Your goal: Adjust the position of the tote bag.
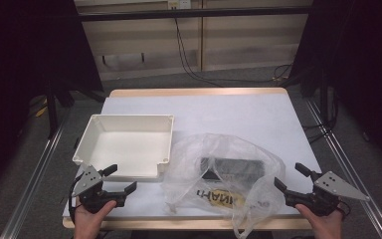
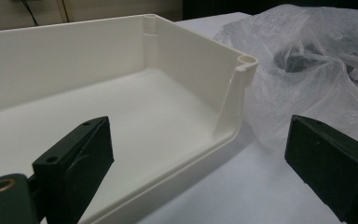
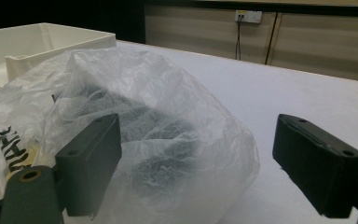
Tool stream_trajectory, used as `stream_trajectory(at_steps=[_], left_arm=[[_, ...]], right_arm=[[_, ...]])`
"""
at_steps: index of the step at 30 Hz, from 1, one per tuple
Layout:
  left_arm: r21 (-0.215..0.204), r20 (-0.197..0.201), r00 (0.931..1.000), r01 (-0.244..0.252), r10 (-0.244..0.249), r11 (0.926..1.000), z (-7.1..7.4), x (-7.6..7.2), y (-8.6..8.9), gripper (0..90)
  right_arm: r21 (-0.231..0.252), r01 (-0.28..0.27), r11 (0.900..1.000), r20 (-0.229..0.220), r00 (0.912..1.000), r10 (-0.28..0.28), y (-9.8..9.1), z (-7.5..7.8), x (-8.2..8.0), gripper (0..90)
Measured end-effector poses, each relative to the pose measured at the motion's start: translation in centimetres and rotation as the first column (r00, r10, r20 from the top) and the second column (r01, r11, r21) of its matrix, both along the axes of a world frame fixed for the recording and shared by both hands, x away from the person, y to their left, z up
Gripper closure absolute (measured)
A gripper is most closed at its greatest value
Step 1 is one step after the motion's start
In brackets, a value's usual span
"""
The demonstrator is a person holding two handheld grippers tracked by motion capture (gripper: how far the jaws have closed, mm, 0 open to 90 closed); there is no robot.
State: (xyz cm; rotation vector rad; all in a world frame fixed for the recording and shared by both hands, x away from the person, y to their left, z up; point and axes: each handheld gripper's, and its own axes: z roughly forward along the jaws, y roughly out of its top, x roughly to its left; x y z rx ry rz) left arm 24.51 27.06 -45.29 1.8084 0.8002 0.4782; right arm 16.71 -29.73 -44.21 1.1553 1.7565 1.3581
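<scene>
White covering on the desk (image 1: 258, 114) makes the clear plastic bag (image 1: 219, 174) easy to read: it lies near the front edge, just right of the empty white box (image 1: 124, 144), a dark item inside. I hold both jaws apart, left hand-held gripper (image 1: 122, 179) by the box, right hand-held gripper (image 1: 291, 177) beside the bag. I'd pinch loose film, not the contents. Dark curtains flank the desk.

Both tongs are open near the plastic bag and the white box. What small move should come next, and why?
Probably bring the right tongs forward onto the plastic bag and close on its film. They stand open beside the bag, which covers a dark object, and nothing is held.
</scene>
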Motion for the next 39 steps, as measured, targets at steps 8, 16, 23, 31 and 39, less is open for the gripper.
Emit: stream_trajectory(at_steps=[8, 16, 23, 31, 39], left_arm=[[-0.022, -0.018, 0.9996, 0.022, -0.022, 0.9995, 0.1, -0.1, -0.1, 7.9], [-0.026, -0.031, 0.9991, 0.03, -0.03, 0.9992, 0.2, -0.1, -0.4, 9.4], [-0.024, -0.034, 0.9984, 0.044, -0.045, 0.9987, 0.4, -0.4, -1.0, 9.5], [-0.005, -0.044, 0.9958, 0.081, -0.081, 0.9967, 0.7, -1.0, -2.0, 12.7], [0.036, -0.058, 0.9862, 0.157, -0.155, 0.9869, 0.6, -1.7, -3.4, 23.2]], right_arm=[[-0.002, -0.034, 0.9994, -0.018, 0.9993, 0.034, 0.1, -0.3, 0.3, 21.2], [0.013, -0.106, 0.9943, -0.074, 0.9915, 0.106, 0.5, 0.3, 0.2, 30.3], [0.033, -0.16, 0.9866, -0.123, 0.979, 0.163, 0.8, 0.6, 0.1, 36.8], [0.016, -0.261, 0.9653, -0.172, 0.9504, 0.259, 1.6, 1.1, -0.5, 50.0], [-0.013, -0.347, 0.9378, -0.241, 0.9114, 0.334, 3.0, 1.5, -1.7, 59.6]])
